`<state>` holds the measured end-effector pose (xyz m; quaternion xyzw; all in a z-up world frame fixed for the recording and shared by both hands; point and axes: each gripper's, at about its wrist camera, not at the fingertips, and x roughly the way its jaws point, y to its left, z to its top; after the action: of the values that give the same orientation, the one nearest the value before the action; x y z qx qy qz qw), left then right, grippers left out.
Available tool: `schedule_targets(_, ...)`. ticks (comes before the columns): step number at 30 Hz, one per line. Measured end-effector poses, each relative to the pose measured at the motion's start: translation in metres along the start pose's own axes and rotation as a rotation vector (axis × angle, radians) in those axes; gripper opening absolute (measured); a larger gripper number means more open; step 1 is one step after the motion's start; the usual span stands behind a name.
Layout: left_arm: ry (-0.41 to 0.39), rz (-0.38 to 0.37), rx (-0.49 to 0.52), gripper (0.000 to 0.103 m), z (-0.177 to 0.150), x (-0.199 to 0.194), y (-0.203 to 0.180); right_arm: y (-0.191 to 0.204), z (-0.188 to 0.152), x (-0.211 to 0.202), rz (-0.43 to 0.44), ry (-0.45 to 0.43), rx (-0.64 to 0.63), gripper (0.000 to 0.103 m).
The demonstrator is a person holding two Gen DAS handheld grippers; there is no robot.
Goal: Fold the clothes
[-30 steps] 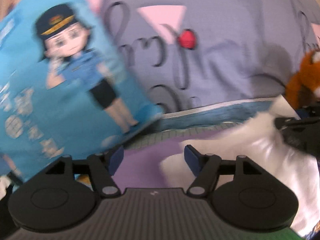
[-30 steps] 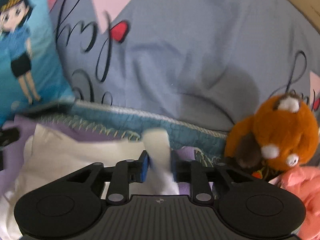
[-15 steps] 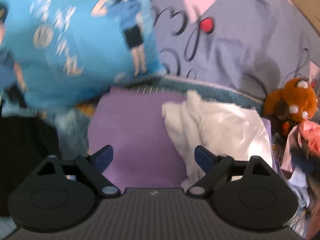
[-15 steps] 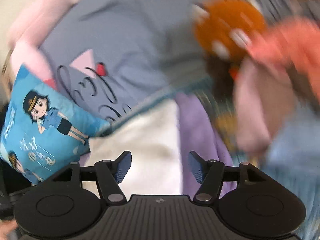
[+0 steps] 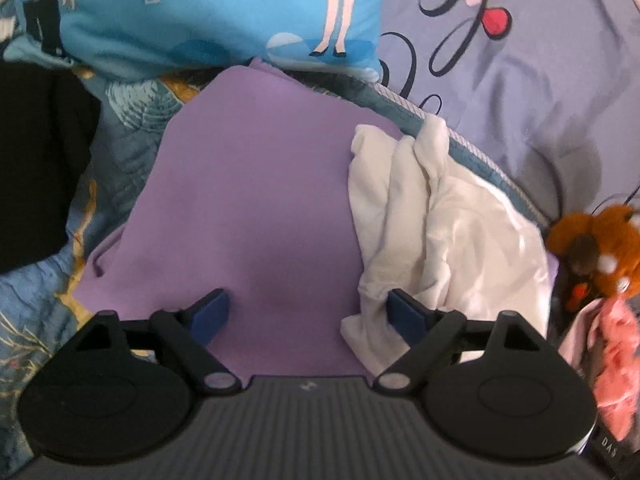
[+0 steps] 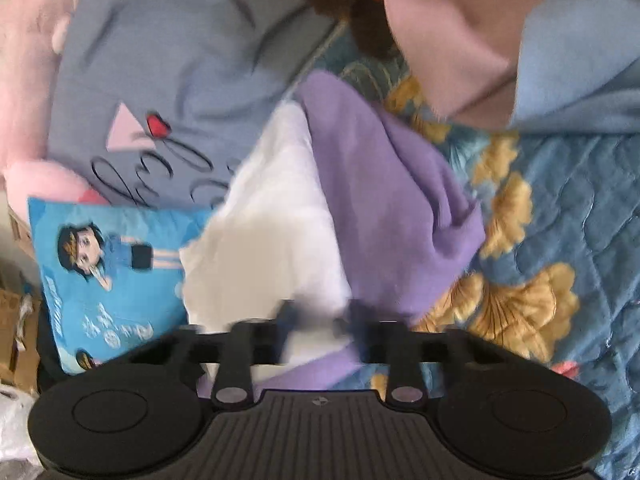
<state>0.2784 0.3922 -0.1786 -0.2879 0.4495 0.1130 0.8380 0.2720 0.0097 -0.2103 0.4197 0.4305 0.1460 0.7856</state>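
A crumpled white garment (image 5: 460, 232) lies on the right part of a flat purple cloth (image 5: 248, 200) spread on the bed. My left gripper (image 5: 306, 312) hovers open over the purple cloth's near edge, and its right fingertip (image 5: 404, 314) overlaps the garment's lower left corner. In the blurred right wrist view, the white garment (image 6: 272, 240) runs from the middle down to my right gripper (image 6: 320, 316). That gripper's fingers stand close together with white fabric between them. The purple cloth (image 6: 380, 184) shows to the garment's right.
A blue cartoon pillow (image 5: 200, 12) lies behind the purple cloth, against a lavender duvet (image 5: 520, 100). An orange plush toy (image 5: 600, 240) and pink clothing (image 5: 612, 360) sit at the right. A blue quilt with gold flowers (image 6: 560, 240) covers the bed, under light blue clothing (image 6: 580, 60).
My right gripper let go of the white fabric, opened, swung round and has closed on the garment's near edge. The left gripper pulled back from the pillow and widened its jaws.
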Motion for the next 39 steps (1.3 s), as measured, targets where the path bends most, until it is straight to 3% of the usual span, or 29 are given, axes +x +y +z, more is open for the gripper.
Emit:
schedule_targets(3,-0.019,0.020,0.004,0.061,-0.002,-0.004,-0.004,0.010,0.001,-0.006,-0.040,-0.012,-0.067,0.009)
schedule_targets(5,-0.022,0.082,0.029,0.019,-0.002,-0.005,-0.007,0.019,0.003,-0.013,-0.073,-0.032,-0.129,0.009)
schedule_targets(6,-0.013,0.130,0.056,0.015,-0.003,-0.002,-0.009,0.024,0.004,-0.016,-0.090,-0.043,-0.159,0.009)
schedule_targets(9,-0.008,0.145,0.109,0.016,-0.008,0.004,-0.007,0.030,0.006,-0.020,-0.137,-0.037,-0.230,0.009)
schedule_targets(13,-0.018,0.174,0.132,0.021,-0.010,-0.003,-0.010,0.012,0.005,-0.001,-0.197,0.021,-0.194,0.010)
schedule_targets(15,-0.024,0.178,0.129,0.032,-0.011,-0.010,-0.008,0.012,0.006,-0.004,-0.179,0.012,-0.187,0.019)
schedule_targets(20,-0.068,0.131,0.131,0.079,-0.020,-0.046,0.003,0.018,0.007,-0.034,-0.150,-0.047,-0.197,0.050)
schedule_targets(25,-0.106,0.124,0.314,0.100,-0.067,-0.093,-0.007,0.020,-0.016,-0.081,-0.222,-0.074,-0.338,0.060)
schedule_targets(27,-0.111,0.103,0.372,0.102,-0.098,-0.111,-0.013,0.017,-0.029,-0.105,-0.266,-0.092,-0.406,0.070)
schedule_targets(29,-0.105,0.080,0.420,0.103,-0.135,-0.127,-0.020,0.006,-0.044,-0.131,-0.306,-0.108,-0.451,0.075)
schedule_targets(33,-0.059,0.039,0.499,0.103,-0.216,-0.150,-0.038,-0.021,-0.076,-0.180,-0.376,-0.100,-0.516,0.075)
schedule_targets(39,-0.036,0.083,0.619,0.103,-0.296,-0.175,-0.073,-0.031,-0.117,-0.219,-0.434,-0.052,-0.627,0.076)
